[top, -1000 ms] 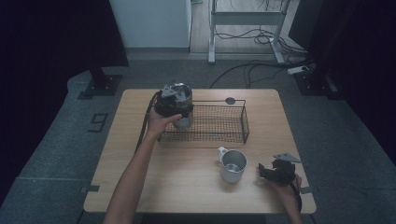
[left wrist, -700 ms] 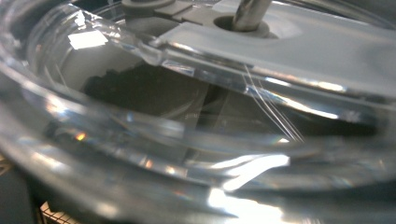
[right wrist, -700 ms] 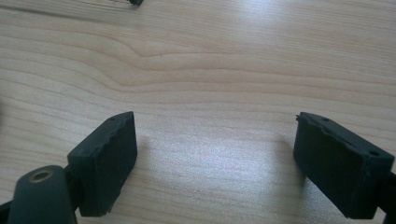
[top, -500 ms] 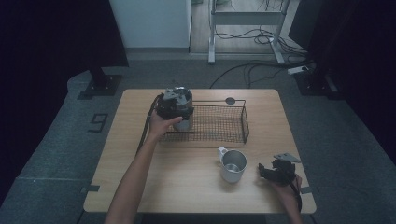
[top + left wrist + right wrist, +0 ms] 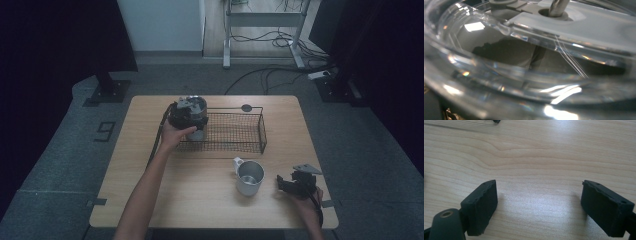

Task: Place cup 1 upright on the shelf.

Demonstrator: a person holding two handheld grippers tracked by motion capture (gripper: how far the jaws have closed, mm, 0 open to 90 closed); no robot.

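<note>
Little had moved since a second earlier: the left claw (image 5: 189,113) stayed at the glass jar (image 5: 196,118) at the left end of the wire basket (image 5: 235,132), and the right claw (image 5: 296,183) stayed resting on the worktop (image 5: 150,180).

Seen from the high view, the jar stood at about eleven o'clock on the worktop, at the basket's left end; whether it sat inside the wire or just against it could not be told. The left claw's own view showed clear curved glass (image 5: 499,75) and a pale lid with a metal pin (image 5: 557,7) pressed close to the lens. Its jaws were hidden by the glass, so whether it was clenched on the jar could not be told.

A metal mug (image 5: 248,176) stood at about five o'clock, just to the left of the right claw. That claw's view showed both black jaws spread wide, released, with bare wood between them.

The likely risk was the jar slipping or tipping, since smooth glass gives poor grip, and its base could catch on the basket's rim if lifted at a tilt.

The left forearm (image 5: 145,185) reached up from the bottom edge, stretched long toward the jar. The right hand (image 5: 306,202) lay low near the bottom right corner.
</note>
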